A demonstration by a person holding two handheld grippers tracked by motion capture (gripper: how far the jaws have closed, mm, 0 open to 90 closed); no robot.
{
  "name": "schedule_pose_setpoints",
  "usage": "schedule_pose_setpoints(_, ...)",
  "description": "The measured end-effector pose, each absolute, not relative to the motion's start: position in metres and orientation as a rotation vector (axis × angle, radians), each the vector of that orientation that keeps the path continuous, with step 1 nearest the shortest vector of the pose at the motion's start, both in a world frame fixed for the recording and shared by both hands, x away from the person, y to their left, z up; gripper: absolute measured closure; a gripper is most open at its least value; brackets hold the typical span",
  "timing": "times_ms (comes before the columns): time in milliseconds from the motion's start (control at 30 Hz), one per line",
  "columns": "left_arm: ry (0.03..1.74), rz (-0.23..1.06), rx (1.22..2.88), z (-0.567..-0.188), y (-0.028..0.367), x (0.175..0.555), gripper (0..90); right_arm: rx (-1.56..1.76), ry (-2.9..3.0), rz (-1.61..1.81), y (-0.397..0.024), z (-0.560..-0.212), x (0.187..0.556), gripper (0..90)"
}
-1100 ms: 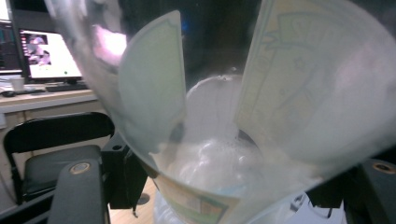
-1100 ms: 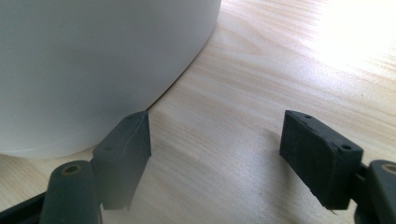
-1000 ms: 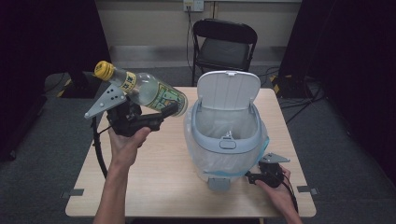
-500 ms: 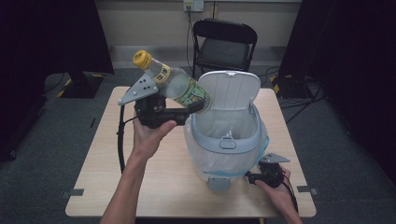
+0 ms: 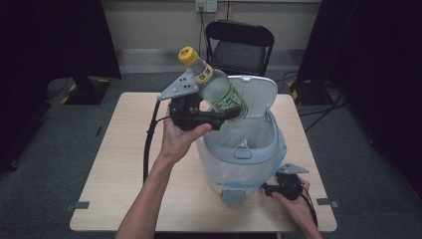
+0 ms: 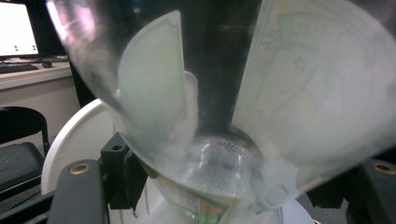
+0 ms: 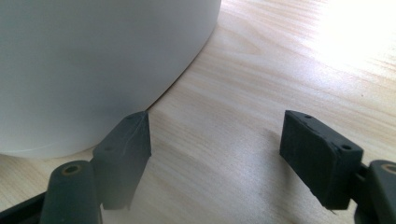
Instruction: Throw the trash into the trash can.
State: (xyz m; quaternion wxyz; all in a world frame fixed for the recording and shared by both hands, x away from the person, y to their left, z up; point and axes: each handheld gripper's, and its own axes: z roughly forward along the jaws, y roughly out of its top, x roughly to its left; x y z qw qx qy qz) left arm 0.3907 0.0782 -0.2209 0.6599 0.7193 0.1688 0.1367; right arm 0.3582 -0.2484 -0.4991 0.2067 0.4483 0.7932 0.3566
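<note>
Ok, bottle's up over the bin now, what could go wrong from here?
1. The left gripper holds the bottle near its base, tilted with the capped end high and outside the bin; released now, it might tip back over the rim onto the table.
2. The upright lid stands right behind the bottle and could be knocked.
3. The right gripper is open beside the bin's base, gripping nothing, so a bump could shift the bin.

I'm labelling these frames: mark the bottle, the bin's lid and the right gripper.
bottle [image 5: 221, 92], high view, on its clear body above the label.
bin's lid [image 5: 259, 97], high view, on the raised white flap.
right gripper [image 7: 215, 154], right gripper view, midway between its open jaws.
</note>
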Motion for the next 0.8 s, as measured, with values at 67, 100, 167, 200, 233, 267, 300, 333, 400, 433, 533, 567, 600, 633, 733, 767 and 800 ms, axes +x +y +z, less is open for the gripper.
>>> schedule_pose_setpoints(67, 0.379, 0.308, 1.646, -0.220, 0.074, 0.393, 28.2, 1.249, 2.209, 0.993, -0.248, -0.499, 0.358, 23.6)
schedule_pose_setpoints(100, 0.376, 0.314, 1.662, -0.219, 0.072, 0.393, 28.2, 1.249, 2.209, 0.993, -0.248, -0.499, 0.358, 23.6)
schedule_pose_setpoints(167, 0.373, 0.303, 1.671, -0.218, 0.069, 0.394, 28.1, 1.249, 2.209, 0.993, -0.248, -0.499, 0.358, 23.6)
schedule_pose_setpoints(200, 0.368, 0.299, 1.673, -0.218, 0.068, 0.394, 28.1, 1.249, 2.209, 0.993, -0.248, -0.499, 0.358, 23.6)
schedule_pose_setpoints(233, 0.367, 0.294, 1.683, -0.218, 0.066, 0.395, 28.1, 1.249, 2.209, 0.994, -0.248, -0.499, 0.358, 23.6)
schedule_pose_setpoints(267, 0.366, 0.299, 1.696, -0.218, 0.064, 0.395, 28.1, 1.249, 2.209, 0.994, -0.248, -0.499, 0.358, 23.6)
schedule_pose_setpoints(300, 0.368, 0.298, 1.700, -0.218, 0.063, 0.396, 28.1, 1.249, 2.209, 0.994, -0.248, -0.499, 0.358, 23.6)
schedule_pose_setpoints(333, 0.366, 0.297, 1.707, -0.219, 0.062, 0.397, 28.0, 1.249, 2.209, 0.993, -0.248, -0.499, 0.358, 23.6)
schedule_pose_setpoints(400, 0.364, 0.287, 1.712, -0.219, 0.060, 0.398, 28.1, 1.249, 2.209, 0.994, -0.248, -0.499, 0.358, 23.6)
schedule_pose_setpoints(433, 0.366, 0.291, 1.717, -0.219, 0.060, 0.398, 28.0, 1.249, 2.209, 0.993, -0.248, -0.499, 0.358, 23.6)
schedule_pose_setpoints(533, 0.358, 0.301, 1.740, -0.218, 0.057, 0.400, 27.8, 1.249, 2.209, 0.994, -0.248, -0.499, 0.358, 23.6)
schedule_pose_setpoints(567, 0.359, 0.294, 1.743, -0.217, 0.056, 0.400, 27.3, 1.249, 2.209, 0.994, -0.248, -0.499, 0.358, 23.6)
schedule_pose_setpoints(600, 0.359, 0.293, 1.740, -0.216, 0.055, 0.399, 26.7, 1.249, 2.209, 0.993, -0.248, -0.499, 0.358, 23.6)
schedule_pose_setpoints(633, 0.353, 0.308, 1.754, -0.216, 0.054, 0.399, 26.5, 1.249, 2.209, 0.993, -0.248, -0.499, 0.358, 23.6)
schedule_pose_setpoints(733, 0.359, 0.300, 1.758, -0.217, 0.050, 0.400, 26.9, 1.249, 2.209, 0.993, -0.248, -0.499, 0.358, 23.6)
schedule_pose_setpoints(767, 0.354, 0.310, 1.767, -0.218, 0.050, 0.401, 26.9, 1.249, 2.209, 0.993, -0.248, -0.499, 0.358, 23.6)
schedule_pose_setpoints(800, 0.358, 0.298, 1.761, -0.218, 0.050, 0.402, 26.9, 1.248, 2.209, 0.993, -0.248, -0.499, 0.358, 23.6)
